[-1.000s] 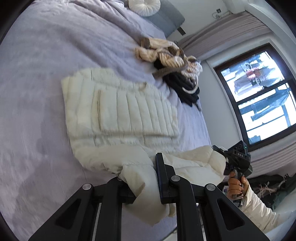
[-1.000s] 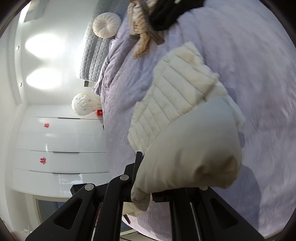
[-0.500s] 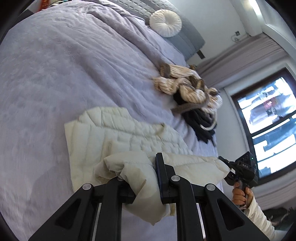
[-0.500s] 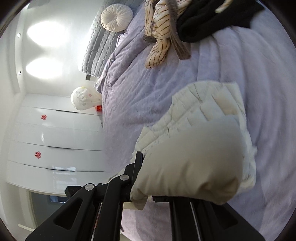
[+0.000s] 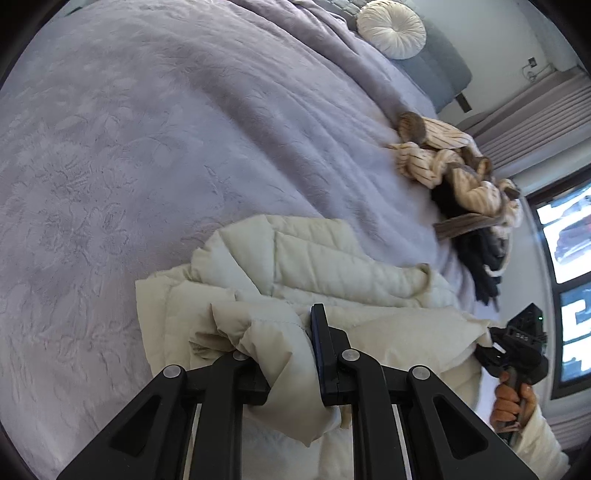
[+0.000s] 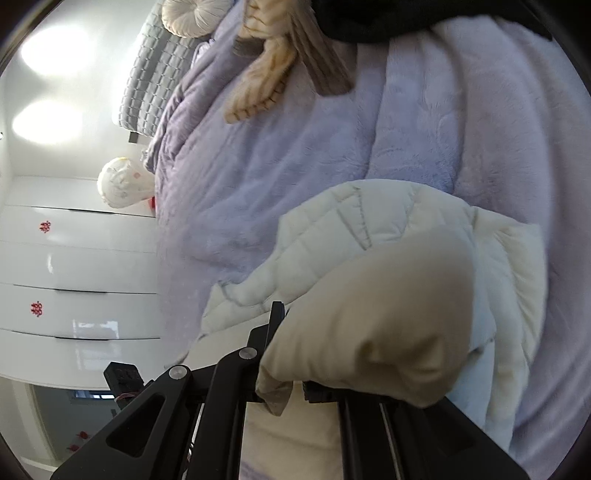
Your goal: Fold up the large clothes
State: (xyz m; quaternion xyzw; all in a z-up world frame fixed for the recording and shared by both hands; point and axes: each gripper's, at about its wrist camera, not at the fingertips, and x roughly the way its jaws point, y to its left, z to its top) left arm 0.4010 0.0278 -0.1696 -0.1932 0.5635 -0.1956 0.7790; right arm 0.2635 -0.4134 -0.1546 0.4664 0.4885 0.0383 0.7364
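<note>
I count one cream quilted jacket (image 5: 317, 266) lying on the lavender bed (image 5: 147, 147), partly doubled over on itself, with its near edge lifted. One separate heap sits farther up the bed: a striped beige garment (image 5: 443, 162) tangled with a black garment (image 5: 476, 258). One round white cushion (image 5: 391, 27) rests against the grey headboard (image 5: 439, 70).

Two grippers are in play. My left gripper (image 5: 284, 354) has its jaws clamped on a bunched fold of the jacket's edge, the fabric spilling down between them. My right gripper (image 6: 291, 354) also has its jaws pinching the jacket, a puffy lobe of which bulges over the right-hand finger and hides it.

Only the left wrist view shows the right gripper from outside, with the hand (image 5: 513, 398) on its handle, beside a bright window (image 5: 569, 236). Only the right wrist view shows the white wardrobe (image 6: 74, 266) with red emblems and a pale rounded object (image 6: 122, 182) beside the bed.
</note>
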